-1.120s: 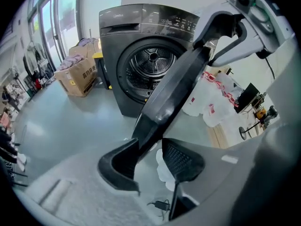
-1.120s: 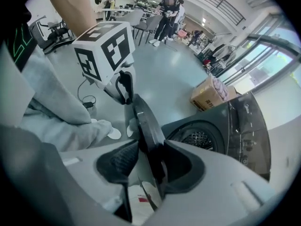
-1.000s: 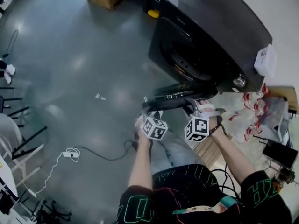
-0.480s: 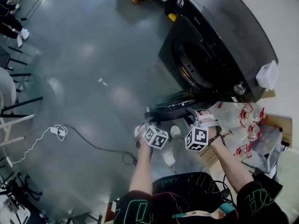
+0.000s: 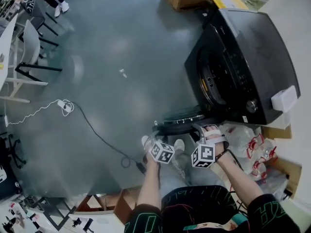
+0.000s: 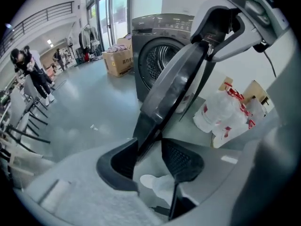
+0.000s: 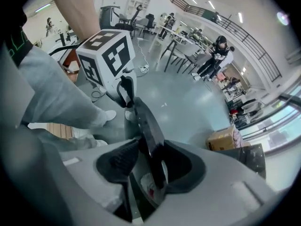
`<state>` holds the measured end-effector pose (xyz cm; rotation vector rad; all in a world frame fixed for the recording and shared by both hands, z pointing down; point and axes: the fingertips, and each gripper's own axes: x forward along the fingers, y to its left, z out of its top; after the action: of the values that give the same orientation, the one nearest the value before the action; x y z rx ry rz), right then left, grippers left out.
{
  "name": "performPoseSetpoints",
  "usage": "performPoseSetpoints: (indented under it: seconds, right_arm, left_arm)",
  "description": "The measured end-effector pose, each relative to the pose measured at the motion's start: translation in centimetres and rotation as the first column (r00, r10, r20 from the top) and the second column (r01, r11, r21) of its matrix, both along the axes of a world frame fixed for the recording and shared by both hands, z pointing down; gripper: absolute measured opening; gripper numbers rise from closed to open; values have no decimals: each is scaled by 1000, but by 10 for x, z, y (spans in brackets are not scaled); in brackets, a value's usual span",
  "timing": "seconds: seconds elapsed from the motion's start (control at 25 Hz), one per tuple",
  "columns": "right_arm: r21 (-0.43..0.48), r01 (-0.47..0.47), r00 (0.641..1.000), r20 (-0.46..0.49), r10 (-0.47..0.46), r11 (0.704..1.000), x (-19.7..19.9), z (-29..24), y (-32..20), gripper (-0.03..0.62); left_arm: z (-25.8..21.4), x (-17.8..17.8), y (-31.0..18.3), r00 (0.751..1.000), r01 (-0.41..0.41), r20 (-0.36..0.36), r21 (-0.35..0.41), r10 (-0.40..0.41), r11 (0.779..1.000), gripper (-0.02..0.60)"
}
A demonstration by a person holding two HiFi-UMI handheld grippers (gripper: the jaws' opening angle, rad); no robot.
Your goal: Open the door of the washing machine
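Dark grey front-loading washing machine (image 5: 252,57) at the right of the grey floor (image 5: 107,57), drum mouth (image 5: 218,76) bared. Round dark door (image 5: 182,123) swung wide out in front. Clamped on its rim, the left gripper (image 6: 149,146), jaws just eased slightly wider. Closed on the same rim nearby, the right gripper (image 7: 150,146).

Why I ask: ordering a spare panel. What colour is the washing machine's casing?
The washing machine is dark charcoal grey; the left gripper view shows it best.
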<state>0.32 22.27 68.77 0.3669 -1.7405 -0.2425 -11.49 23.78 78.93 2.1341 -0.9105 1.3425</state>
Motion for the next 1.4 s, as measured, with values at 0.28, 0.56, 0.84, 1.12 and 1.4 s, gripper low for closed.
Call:
performPoseSetpoints:
  seconds: [0.28, 0.56, 0.84, 1.12, 1.4]
  right_arm:
    - [8, 99, 995, 9, -99, 995, 3, 0, 25, 172]
    - [-130, 9, 967, 253, 24, 991, -4, -22, 18, 186]
    - [-237, -227, 713, 620, 327, 945, -22, -109, -40, 50]
    - [-237, -363, 355, 859, 369, 901, -24, -226, -116, 3]
    - [-166, -476, 166, 948, 273, 864, 2, -343, -152, 3]
  left_arm:
    - [-1, 4, 36, 995, 102, -2, -4, -102, 995, 160]
    - [-54, -14, 31, 923, 370, -115, -1, -368, 929, 164]
    - [-185, -58, -32, 737, 668, -336, 232, -586, 707, 11]
    - [-357, -57, -114, 671, 736, -561, 427, -485, 525, 11]
    - [-464, -50, -126, 724, 686, -547, 629, -419, 366, 11]
